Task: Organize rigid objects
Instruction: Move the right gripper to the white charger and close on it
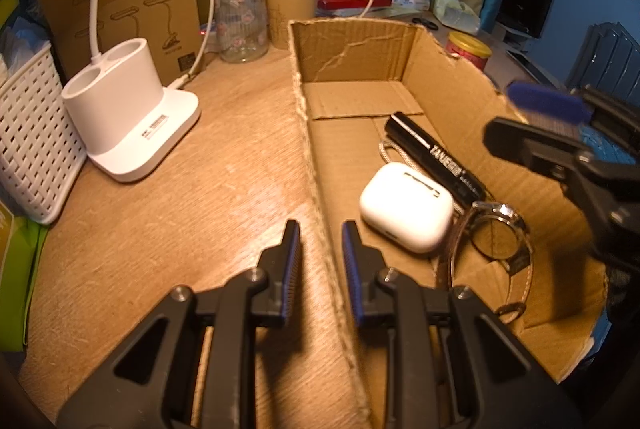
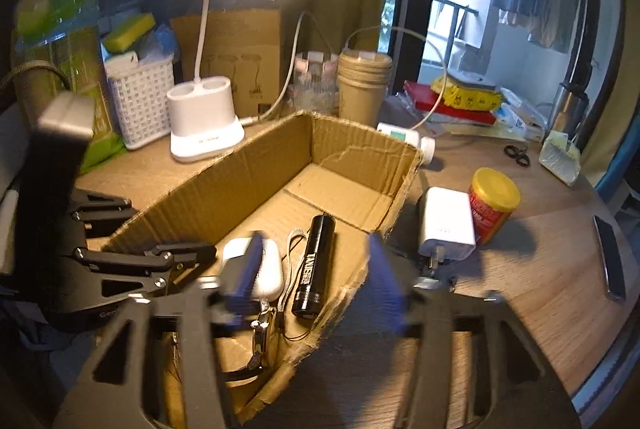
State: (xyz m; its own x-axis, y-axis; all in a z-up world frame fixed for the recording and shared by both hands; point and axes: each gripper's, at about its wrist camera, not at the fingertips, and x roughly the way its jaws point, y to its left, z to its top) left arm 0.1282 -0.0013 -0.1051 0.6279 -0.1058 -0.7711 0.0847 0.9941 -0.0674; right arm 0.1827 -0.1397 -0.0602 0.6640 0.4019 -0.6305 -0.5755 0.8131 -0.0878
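Observation:
An open cardboard box (image 1: 352, 53) lies on the wooden desk. Inside it are a white earbud case (image 1: 406, 207), a black flashlight (image 1: 434, 159) with a cord loop, and a wristwatch (image 1: 496, 233) with a leather strap. My left gripper (image 1: 322, 229) is shut on the box's left wall, one pad on each side. In the right wrist view my right gripper (image 2: 316, 249) stands open above the box's near end, blurred. The earbud case (image 2: 260, 269), flashlight (image 2: 314, 265) and watch (image 2: 262, 337) lie below it, and nothing is between its fingers.
Right of the box stand a white charger (image 2: 446, 225), a red tin with a yellow lid (image 2: 494, 203) and a phone (image 2: 610, 261). Left of it are a white lamp base (image 1: 128, 109) and a white basket (image 1: 32, 141). Paper cups (image 1: 292, 1) and a glass jar (image 1: 242, 21) stand behind.

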